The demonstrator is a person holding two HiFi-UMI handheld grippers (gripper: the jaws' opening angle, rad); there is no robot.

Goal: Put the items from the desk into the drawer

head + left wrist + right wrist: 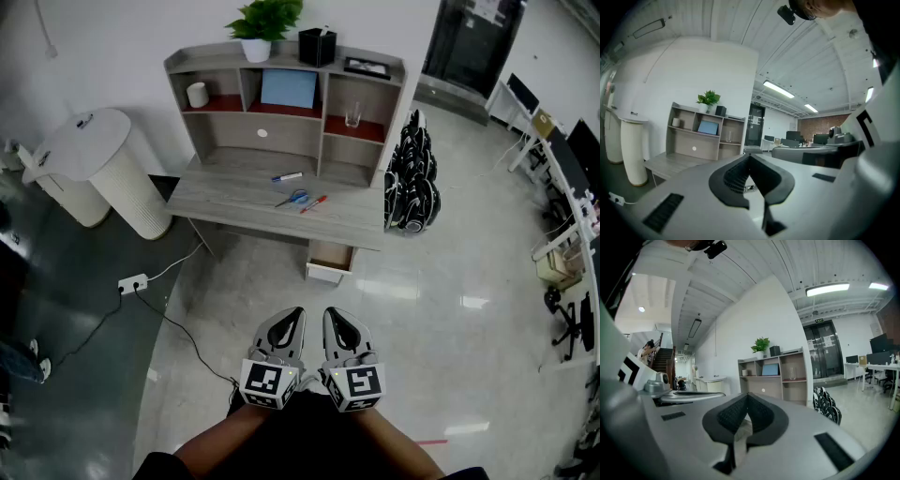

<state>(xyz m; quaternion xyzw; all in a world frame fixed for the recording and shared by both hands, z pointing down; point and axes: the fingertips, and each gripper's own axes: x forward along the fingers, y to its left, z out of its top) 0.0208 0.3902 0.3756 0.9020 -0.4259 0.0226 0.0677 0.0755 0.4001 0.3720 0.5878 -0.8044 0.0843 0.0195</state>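
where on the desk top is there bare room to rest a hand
The left half of the desk is bare, from its left edge to the scissors. The right end, past the red pen, is free too. Crowded mid-desk: marker, scissors and pen lie close.

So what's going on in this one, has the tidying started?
Not yet. A person stands well back from the desk, holding the left claw and right claw side by side, both shut and empty. A marker, blue scissors and a red pen lie on the desk top. The drawer under its front edge looks pulled open.
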